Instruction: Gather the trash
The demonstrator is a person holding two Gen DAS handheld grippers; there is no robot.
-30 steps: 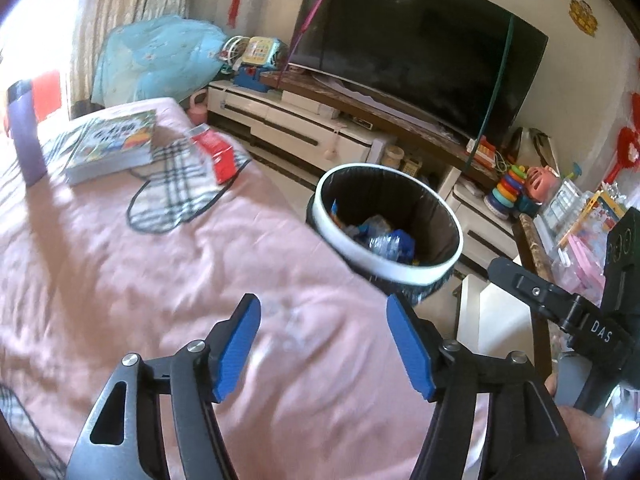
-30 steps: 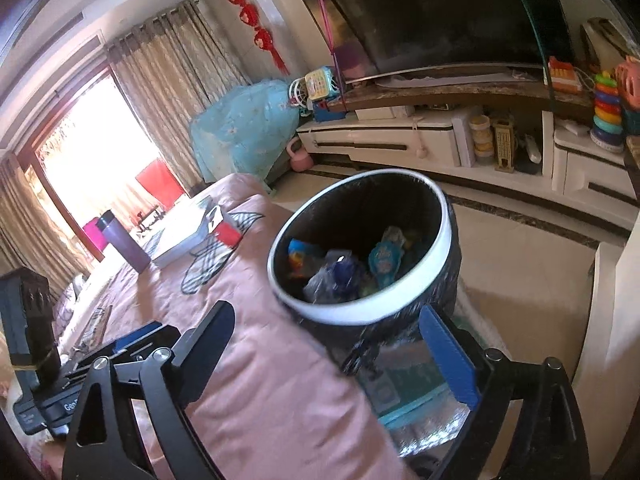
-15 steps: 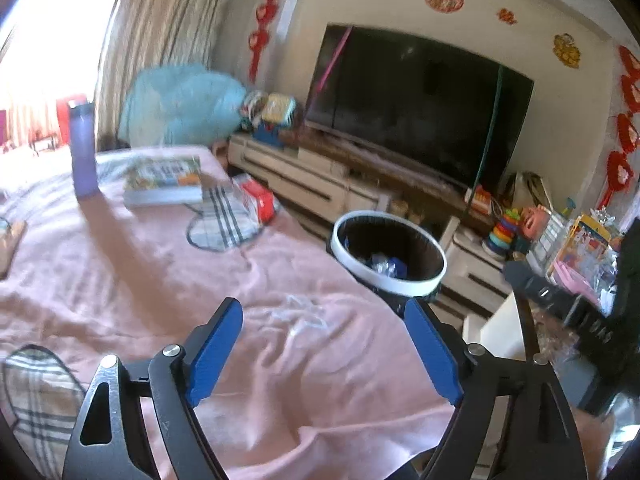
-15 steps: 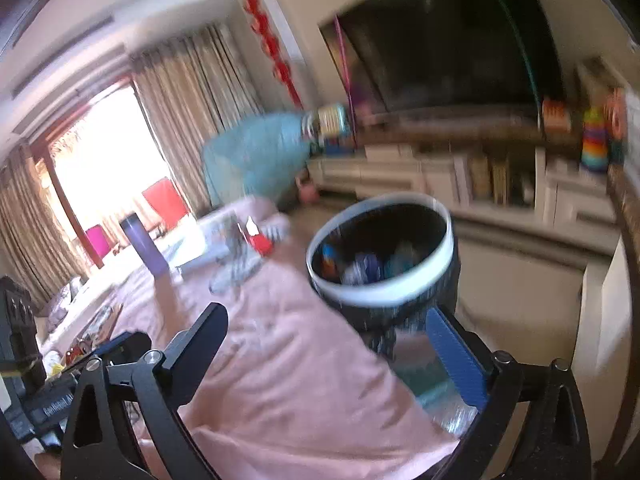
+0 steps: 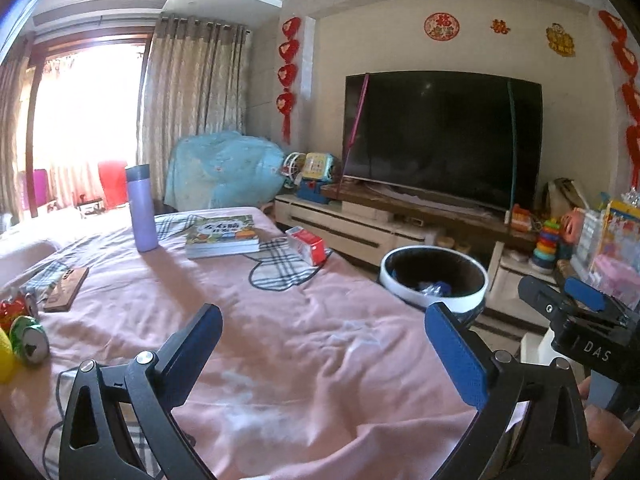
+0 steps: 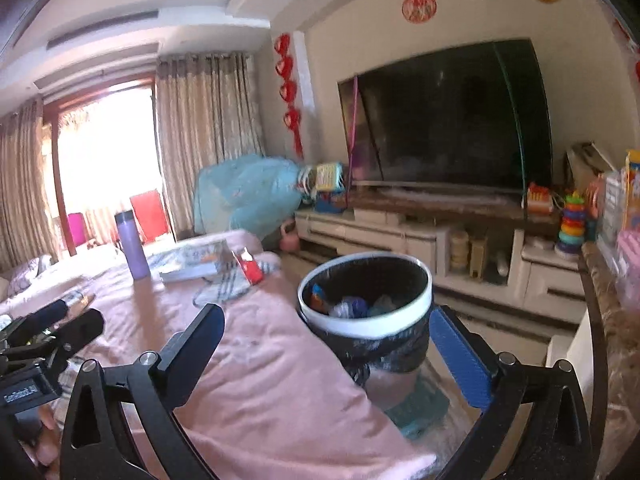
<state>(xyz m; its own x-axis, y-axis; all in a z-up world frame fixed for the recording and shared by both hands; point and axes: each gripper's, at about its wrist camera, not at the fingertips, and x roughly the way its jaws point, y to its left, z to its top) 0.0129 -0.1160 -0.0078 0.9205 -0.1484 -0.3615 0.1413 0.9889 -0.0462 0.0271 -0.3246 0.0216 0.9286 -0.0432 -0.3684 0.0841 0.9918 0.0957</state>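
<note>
- Your left gripper [image 5: 322, 346] is spread wide with nothing between its blue pads; it hangs above the pink bedspread [image 5: 280, 360].
- Your right gripper [image 6: 326, 344] is likewise released and empty, pointing at the trash bin [image 6: 366, 312] just ahead, beside the bed edge.
- The bin already holds several wrappers and crumpled pieces, so part of the collecting looks done.
- Left to pick, by my reading: a green can [image 5: 30, 338] and more colourful litter far to the left of your left gripper, at the frame edge.
- The red carton [image 5: 306, 245] ahead of your left gripper, on the plaid patch, may be trash too; I cannot tell whether it is empty.
- The purple flask [image 5: 141, 208], book [image 5: 222, 236] and phone [image 5: 66, 290] look like keepers.
- Neither gripper is near the remaining litter.
</note>
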